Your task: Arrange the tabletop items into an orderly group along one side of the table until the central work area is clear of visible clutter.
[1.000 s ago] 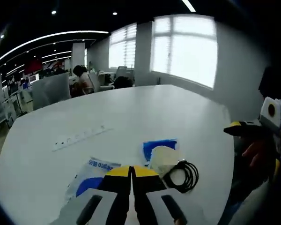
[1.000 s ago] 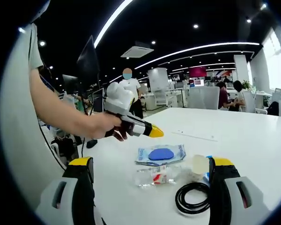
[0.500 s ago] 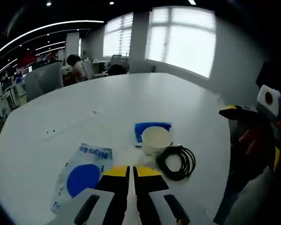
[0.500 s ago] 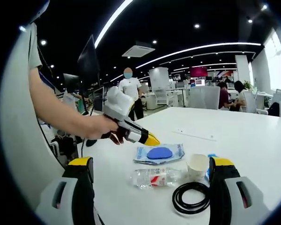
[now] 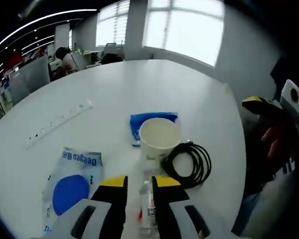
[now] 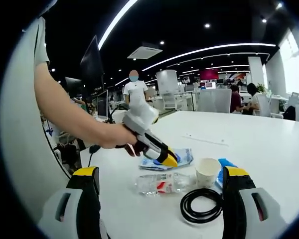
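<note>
Yellow-tipped, the left claw (image 5: 139, 186) stands slightly parted astride the clear bottle (image 5: 146, 209), apparently to grip it; cup (image 5: 159, 138) and cable coil (image 5: 188, 164) lie just beyond. Right gripper view: right claw (image 6: 158, 175) gapes wide, empty, bottle lying mid-surface (image 6: 269, 144).

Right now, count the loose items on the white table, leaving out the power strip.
5: white paper cup; blue cloth behind it; coiled black cable beside it; clear plastic bottle under the left gripper; blue-and-white packet. More may be hidden.
</note>
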{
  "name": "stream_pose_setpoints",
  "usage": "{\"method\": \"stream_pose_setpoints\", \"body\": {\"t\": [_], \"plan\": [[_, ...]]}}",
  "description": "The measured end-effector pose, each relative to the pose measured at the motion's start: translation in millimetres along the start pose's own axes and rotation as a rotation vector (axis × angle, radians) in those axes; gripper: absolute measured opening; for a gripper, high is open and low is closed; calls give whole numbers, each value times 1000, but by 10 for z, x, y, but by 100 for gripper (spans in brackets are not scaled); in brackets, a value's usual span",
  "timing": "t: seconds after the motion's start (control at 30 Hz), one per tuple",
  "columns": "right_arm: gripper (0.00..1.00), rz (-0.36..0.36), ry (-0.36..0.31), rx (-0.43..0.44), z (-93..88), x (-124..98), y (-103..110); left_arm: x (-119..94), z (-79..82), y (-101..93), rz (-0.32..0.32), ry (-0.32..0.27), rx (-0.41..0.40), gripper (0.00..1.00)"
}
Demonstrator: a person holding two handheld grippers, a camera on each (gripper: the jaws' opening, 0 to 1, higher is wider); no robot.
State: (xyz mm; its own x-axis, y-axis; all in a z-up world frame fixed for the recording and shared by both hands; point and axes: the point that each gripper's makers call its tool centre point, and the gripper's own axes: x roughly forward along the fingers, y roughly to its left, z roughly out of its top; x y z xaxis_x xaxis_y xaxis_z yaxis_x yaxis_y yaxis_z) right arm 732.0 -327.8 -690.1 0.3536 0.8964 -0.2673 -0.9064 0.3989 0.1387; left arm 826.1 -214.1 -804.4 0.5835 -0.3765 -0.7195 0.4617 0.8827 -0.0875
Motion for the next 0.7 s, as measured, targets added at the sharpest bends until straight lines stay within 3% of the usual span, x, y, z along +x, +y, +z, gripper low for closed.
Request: {"method": "stream_pose_setpoints", "body": {"t": [0.47,0.7], "plan": [[99,-48,7,14,-53,-112,-163,419,-17,-123,-90,102,42,23],[99,-66,11,16,-75,-170,-213,542,-61,-132,-119,138,10,24]]}}
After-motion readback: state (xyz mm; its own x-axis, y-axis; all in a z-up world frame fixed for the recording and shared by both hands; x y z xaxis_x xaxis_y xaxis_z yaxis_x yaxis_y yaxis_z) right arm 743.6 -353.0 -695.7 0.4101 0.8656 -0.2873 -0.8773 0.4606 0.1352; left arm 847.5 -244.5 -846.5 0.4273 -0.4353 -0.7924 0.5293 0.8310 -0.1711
